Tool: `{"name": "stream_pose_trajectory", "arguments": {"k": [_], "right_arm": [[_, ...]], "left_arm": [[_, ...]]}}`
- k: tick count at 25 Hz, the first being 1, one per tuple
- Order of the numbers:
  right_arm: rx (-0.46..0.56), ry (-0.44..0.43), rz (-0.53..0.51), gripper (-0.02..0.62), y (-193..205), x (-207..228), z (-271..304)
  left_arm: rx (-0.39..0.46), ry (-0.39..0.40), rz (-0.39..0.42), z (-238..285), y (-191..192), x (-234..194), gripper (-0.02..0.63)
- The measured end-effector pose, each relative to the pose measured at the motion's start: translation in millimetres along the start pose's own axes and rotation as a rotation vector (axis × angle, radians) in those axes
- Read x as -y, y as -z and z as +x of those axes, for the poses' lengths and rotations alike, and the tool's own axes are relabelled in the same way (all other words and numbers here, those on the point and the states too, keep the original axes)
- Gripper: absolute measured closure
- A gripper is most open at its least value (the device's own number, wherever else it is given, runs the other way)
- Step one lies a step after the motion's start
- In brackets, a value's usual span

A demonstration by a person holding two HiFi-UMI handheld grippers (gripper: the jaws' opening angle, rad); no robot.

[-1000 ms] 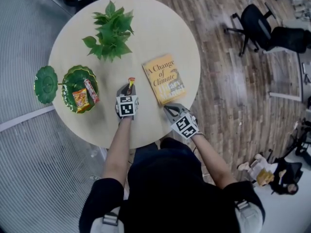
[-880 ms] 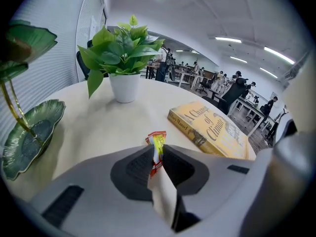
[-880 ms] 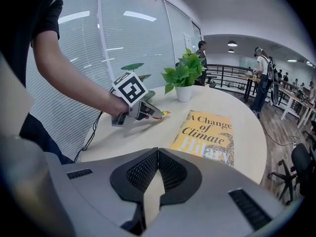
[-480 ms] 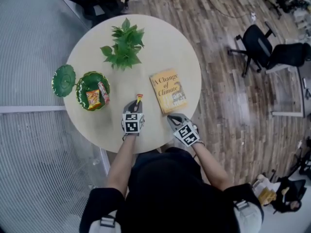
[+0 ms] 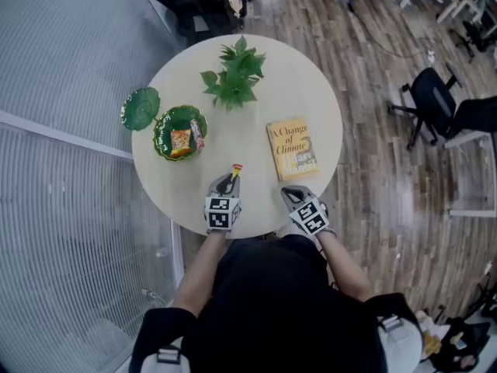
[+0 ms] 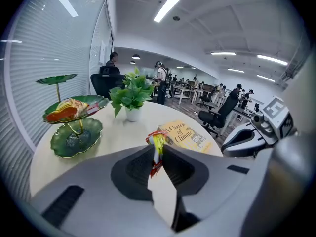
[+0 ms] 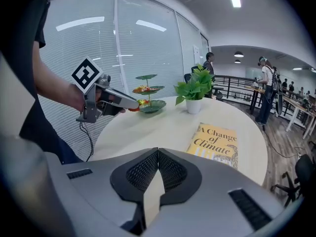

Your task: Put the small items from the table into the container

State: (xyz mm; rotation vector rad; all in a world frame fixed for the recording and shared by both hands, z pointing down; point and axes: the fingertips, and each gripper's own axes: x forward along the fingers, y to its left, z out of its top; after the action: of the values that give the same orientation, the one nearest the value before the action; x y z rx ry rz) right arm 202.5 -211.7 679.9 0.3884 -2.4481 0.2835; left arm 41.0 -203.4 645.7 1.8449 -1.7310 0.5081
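- Left gripper (image 5: pixel 231 180) has the small snack packet (image 6: pixel 157 149) pinched upright between its jaws, its top poking past the tips, held above the table (image 5: pixel 311 99).
- Green tiered dish (image 5: pixel 159 138) stands well apart, to the packet's left.
- Right gripper (image 5: pixel 289 194) has its jaws pressed together, empty, just beside the book (image 5: pixel 293 148).

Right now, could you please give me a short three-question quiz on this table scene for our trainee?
1. True or false: the right gripper is shut with nothing between its jaws.
2. What is pinched in the left gripper? A) a leaf B) a snack packet C) a pen
3. Fill in: two snacks already lie in the green ___.
Key: 1 true; 2 B; 3 dish.
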Motion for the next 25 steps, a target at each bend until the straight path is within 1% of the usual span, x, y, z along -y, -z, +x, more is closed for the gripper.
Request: {"name": "stream_pose_trajectory", "arguments": {"k": [6, 15, 21, 25], "right_arm": [[0.009, -0.023, -0.033, 0.572, -2, -14, -1], [-0.005, -0.045, -0.065, 0.572, 0, -27, -1], [0.013, -0.068, -0.089, 0.572, -24, -47, 16], [0.018, -0.063, -0.104, 0.572, -41, -66, 34]], "left_arm": [[0.019, -0.05, -0.012, -27, 7, -14, 0.551], [0.054, -0.086, -0.028, -54, 12, -25, 0.551], [0.06, -0.111, -0.028, -76, 19, -50, 0.551], [0.088, -0.128, -0.037, -90, 18, -77, 0.551]]}}
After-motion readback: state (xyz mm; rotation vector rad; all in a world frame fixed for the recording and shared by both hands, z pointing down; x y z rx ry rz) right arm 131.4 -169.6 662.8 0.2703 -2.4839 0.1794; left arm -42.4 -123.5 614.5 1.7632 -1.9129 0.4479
